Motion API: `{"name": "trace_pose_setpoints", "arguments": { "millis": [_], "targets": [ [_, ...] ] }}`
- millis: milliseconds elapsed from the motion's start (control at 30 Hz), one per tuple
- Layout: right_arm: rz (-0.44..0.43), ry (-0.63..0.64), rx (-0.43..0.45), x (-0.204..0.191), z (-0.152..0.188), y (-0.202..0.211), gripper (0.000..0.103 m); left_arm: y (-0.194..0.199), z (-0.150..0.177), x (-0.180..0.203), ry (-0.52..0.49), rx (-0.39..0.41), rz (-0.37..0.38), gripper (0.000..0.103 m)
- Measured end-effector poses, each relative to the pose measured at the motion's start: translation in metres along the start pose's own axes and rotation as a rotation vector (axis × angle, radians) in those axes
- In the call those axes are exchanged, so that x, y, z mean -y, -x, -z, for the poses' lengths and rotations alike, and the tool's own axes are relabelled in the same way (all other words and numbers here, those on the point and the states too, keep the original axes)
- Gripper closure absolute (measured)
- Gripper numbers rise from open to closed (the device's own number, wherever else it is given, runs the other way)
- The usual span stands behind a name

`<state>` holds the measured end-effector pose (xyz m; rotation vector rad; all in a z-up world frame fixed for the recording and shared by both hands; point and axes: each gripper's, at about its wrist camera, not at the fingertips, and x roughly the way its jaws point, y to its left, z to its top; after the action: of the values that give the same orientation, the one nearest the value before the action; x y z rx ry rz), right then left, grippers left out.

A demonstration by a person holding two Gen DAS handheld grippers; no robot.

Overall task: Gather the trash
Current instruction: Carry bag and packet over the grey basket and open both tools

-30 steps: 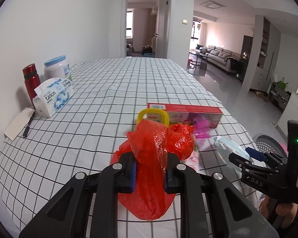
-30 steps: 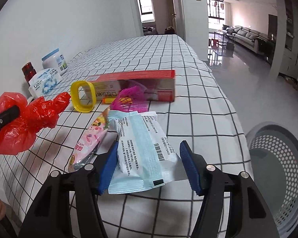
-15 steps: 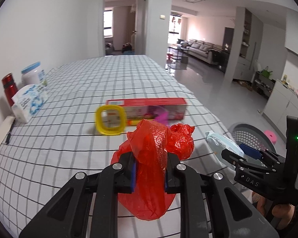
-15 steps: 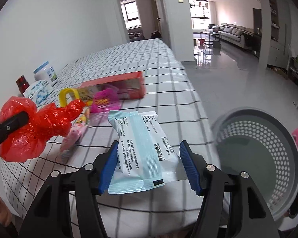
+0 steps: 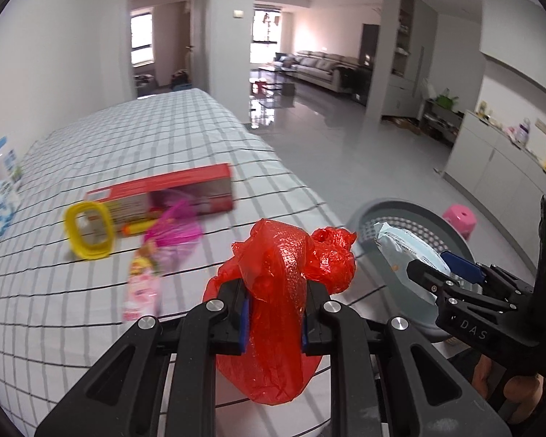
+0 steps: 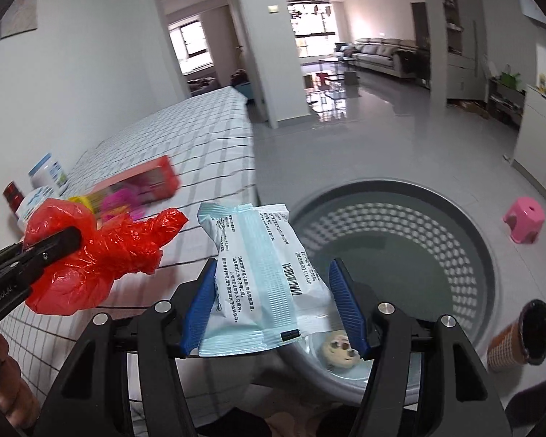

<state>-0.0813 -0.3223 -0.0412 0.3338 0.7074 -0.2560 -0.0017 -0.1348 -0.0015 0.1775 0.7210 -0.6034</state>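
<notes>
A: What does the left gripper (image 5: pixel 273 311) hold?
B: A red plastic bag (image 5: pixel 284 291), clamped between its fingers; the worktop (image 5: pixel 91 145) lies left; the right gripper (image 5: pixel 444 273) holds a pale blue packet (image 5: pixel 400 251) over the grey basket (image 5: pixel 367 215).

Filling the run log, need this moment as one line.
left gripper: shut on red plastic bag | right gripper: shut on pale blue packet | packet above grey basket rim | nothing dropped yet

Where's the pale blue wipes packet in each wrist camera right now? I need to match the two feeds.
Left wrist: pale blue packet at right, held in the right gripper.
Right wrist: packet centre, between the blue pads.
Shared landmark: grey perforated bin behind it.
</notes>
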Motion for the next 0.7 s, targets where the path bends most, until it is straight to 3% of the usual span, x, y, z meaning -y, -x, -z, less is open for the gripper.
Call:
{"name": "trace_pose_setpoints", "arguments": {
  "millis": [500, 700],
  "targets": [
    [0.15, -0.14, -0.035, 0.092, 0.008, 0.0, 0.043, -0.059, -0.017, 0.09, -0.139, -0.078, 0.146, 0.084],
    [0.183, -0.17, -0.064, 0.118, 0.01, -0.008, 0.043, -0.088, -0.022, 0.121, -0.178, -0.121, 0.166, 0.084]
  ]
}}
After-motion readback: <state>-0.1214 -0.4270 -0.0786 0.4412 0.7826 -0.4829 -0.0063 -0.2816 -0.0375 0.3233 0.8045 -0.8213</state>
